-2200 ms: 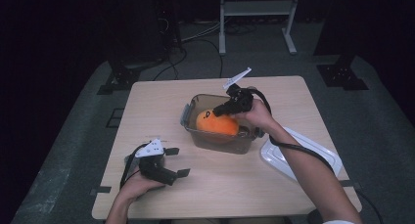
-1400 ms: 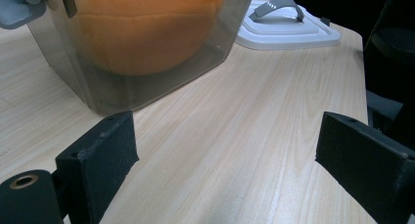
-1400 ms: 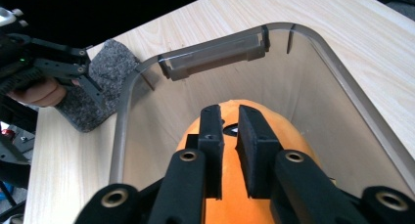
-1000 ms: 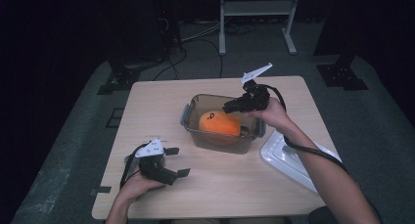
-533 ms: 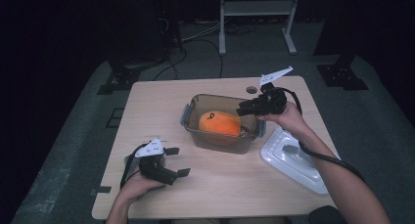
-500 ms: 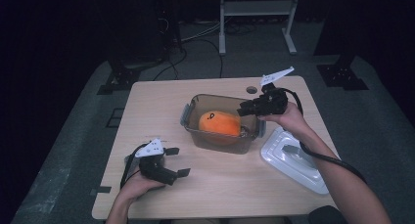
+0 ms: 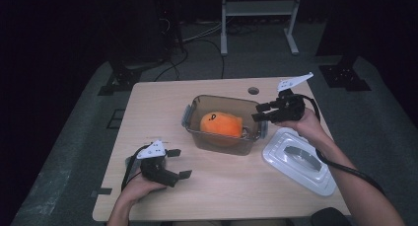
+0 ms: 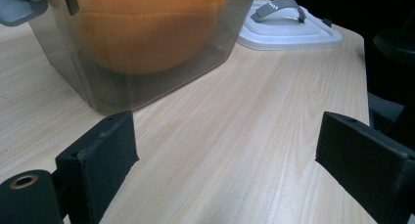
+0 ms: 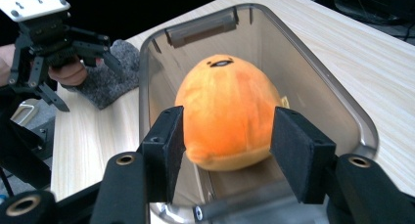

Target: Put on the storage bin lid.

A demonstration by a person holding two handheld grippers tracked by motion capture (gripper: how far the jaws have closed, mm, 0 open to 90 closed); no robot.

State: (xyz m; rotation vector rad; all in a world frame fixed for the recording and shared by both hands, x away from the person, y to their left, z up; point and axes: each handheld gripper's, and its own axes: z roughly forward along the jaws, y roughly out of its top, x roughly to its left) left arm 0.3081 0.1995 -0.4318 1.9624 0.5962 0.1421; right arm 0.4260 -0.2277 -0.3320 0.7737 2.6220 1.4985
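Observation:
An orange plush toy point(image 7: 221, 125) with a small face lies inside a clear brownish container point(image 7: 217, 96) at the table's middle. My right gripper point(image 7: 258, 112) hovers at the container's right end and points at the toy. Its jaws have just been opening, and nothing sits between them. In the right gripper view the toy point(image 9: 227, 106) lies beyond the pads, untouched, within the container's rim point(image 9: 313, 53). My left gripper point(image 7: 181, 163) rests open on the table at the front left. Its view faces the container wall point(image 8: 63, 62), with the toy point(image 8: 147, 33) showing through it.
A white lid point(image 7: 298, 159) with a grey handle lies flat at the table's right, under my right forearm. It also lies beyond the container as the lid point(image 8: 293, 31) in the left gripper view. Bare wood point(image 8: 235, 101) stretches between the left jaws and the container.
My right gripper has drawn back to the right, from over the toy to the container's right end, and its jaws stand wider apart. The toy stays in the container. The left gripper has not moved.

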